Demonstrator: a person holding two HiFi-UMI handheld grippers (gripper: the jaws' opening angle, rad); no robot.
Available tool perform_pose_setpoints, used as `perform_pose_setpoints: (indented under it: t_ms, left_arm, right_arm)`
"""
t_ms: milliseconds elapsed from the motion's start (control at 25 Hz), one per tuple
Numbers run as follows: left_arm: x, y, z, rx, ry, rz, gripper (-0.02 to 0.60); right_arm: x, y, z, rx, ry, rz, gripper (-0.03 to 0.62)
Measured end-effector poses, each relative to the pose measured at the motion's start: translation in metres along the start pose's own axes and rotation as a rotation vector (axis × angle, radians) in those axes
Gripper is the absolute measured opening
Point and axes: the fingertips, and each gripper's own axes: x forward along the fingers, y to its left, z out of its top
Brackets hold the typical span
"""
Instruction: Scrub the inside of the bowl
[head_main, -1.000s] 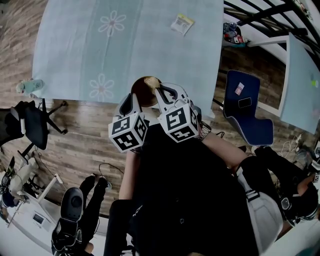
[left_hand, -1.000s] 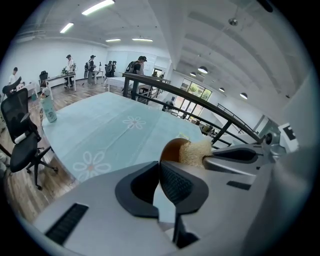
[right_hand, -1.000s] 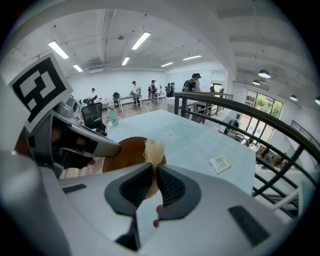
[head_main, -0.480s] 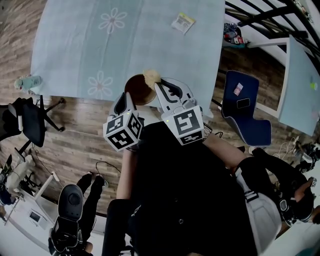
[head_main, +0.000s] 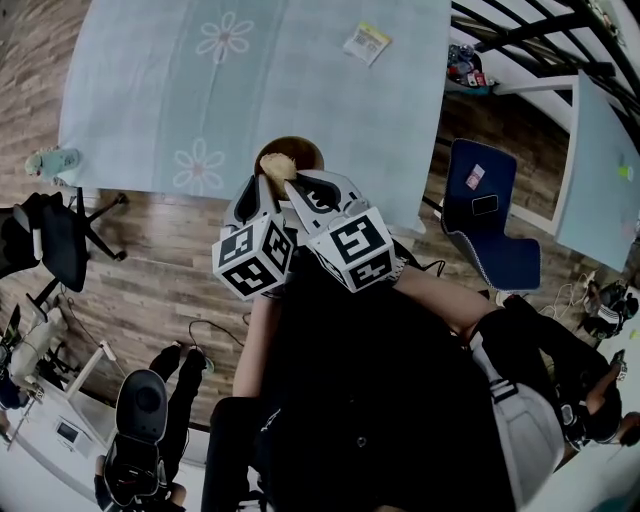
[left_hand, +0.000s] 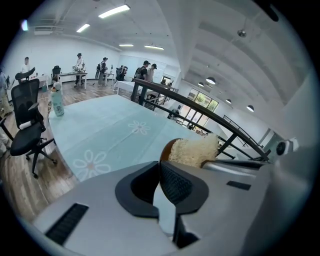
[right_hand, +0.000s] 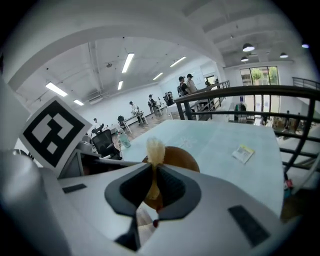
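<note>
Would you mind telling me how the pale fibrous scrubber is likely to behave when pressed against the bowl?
The scrubber looks soft: it pinches thin between the right gripper fingers and fans out above them, so it will probably flex. Its open, stringy fibres suggest it is light and unlikely to slip.

The left gripper (left_hand: 159, 172) was clamped on the near rim of the bowl (head_main: 303, 147). Just right of it, the right gripper (right_hand: 152, 176) pinched the scrubber (right_hand: 155, 149) over the bowl.
</note>
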Motion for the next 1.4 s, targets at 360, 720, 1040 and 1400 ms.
perform_pose_setpoints:
  t_ms: [360, 720, 1040, 1400]
  left_arm:
    - [0.0, 0.004, -0.001, -0.028, 0.011, 0.009, 0.024]
    - [-0.002, 0.011, 0.0, -0.071, 0.014, 0.012, 0.025]
    - [-0.003, 0.011, -0.003, -0.063, 0.029, 0.007, 0.025]
    - [0.004, 0.003, -0.012, -0.034, 0.072, -0.045, 0.025]
  right_arm:
    - [0.008, 0.005, -0.011, 0.064, 0.05, 0.03, 0.038]
    - [0.01, 0.012, -0.024, -0.151, 0.1, 0.01, 0.038]
    - [0.005, -0.005, -0.033, -0.306, 0.145, -0.035, 0.038]
    - [0.002, -0.037, -0.037, -0.384, 0.173, -0.135, 0.038]
